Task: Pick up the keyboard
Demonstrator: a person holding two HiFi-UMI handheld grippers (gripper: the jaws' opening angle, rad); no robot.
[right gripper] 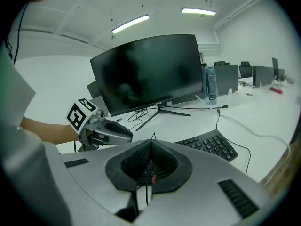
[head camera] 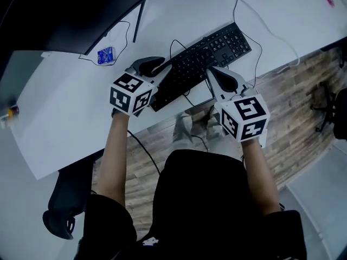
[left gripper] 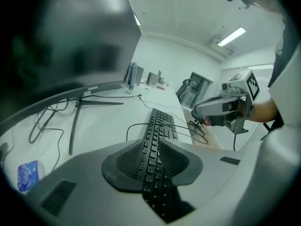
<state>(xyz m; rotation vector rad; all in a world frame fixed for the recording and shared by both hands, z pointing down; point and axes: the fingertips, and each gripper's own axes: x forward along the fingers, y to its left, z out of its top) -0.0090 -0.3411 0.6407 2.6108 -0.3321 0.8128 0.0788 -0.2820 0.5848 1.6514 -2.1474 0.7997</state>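
- Head view: the keyboard (head camera: 209,53) lies at a slant on the white desk (head camera: 65,107), close to its front edge. A dark monitor (head camera: 81,10) stands behind it at the upper left.
- The left hand-held gripper (head camera: 158,68) reaches over the keyboard's left end. The right hand-held gripper (head camera: 212,71) points at the keyboard's front edge, near its middle.
- A small blue packet (head camera: 106,54) lies on the desk just left of the left hand-held gripper. A thin white cable (head camera: 255,15) trails across the desk beyond the keyboard.
- Left gripper view: the left hand-held gripper (left gripper: 150,141) has its two jaws a narrow way apart. The keyboard (left gripper: 160,124) runs lengthwise under them, and its keys show through the slit. The jaws do not close on anything.
- The right hand-held gripper (left gripper: 200,112) shows beyond, at the keyboard's right side.
- Right gripper view: the right hand-held gripper (right gripper: 150,142) has its jaws together at the tips. A dark cable and a few keys show in the hollow behind the tips.
- The keyboard (right gripper: 211,145) stretches off to the right on the desk. The monitor (right gripper: 146,74) stands behind it, with a bottle (right gripper: 209,84) beside it.
- The left hand-held gripper (right gripper: 127,135) is at the left.
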